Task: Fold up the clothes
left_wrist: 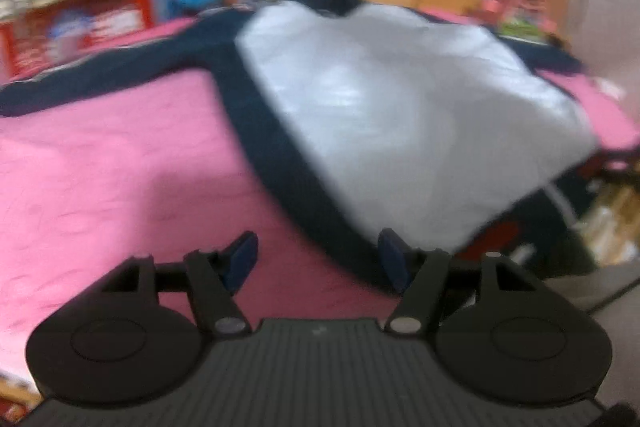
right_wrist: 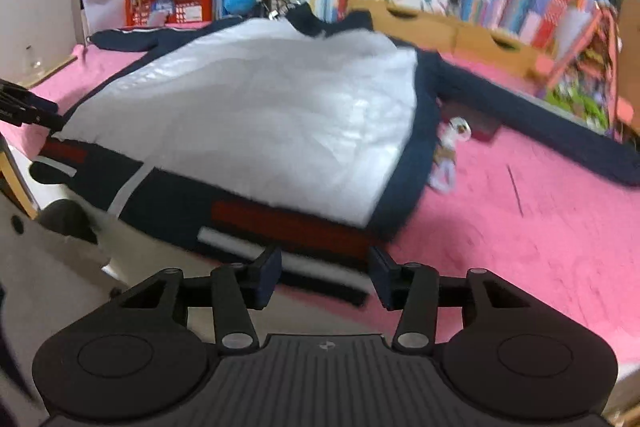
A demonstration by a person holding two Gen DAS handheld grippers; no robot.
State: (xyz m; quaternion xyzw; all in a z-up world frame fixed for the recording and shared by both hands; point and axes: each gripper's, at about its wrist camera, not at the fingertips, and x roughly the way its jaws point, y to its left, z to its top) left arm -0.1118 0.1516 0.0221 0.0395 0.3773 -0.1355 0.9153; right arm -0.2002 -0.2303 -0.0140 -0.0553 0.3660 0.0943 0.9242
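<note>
Both tongs, left [left_wrist: 318, 261] and right [right_wrist: 325, 277], gape unpinched at the jacket [right_wrist: 256, 123] hem; closing early could snag only the top layer

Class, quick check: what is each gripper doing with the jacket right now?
Left gripper: open, holding nothing, at the jacket's navy edge.
Right gripper: open, its pads either side of the striped hem, not gripping.

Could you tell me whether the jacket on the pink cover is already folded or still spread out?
Spread out: the jacket lies flat on the pink cover, both sleeves stretched sideways.
</note>
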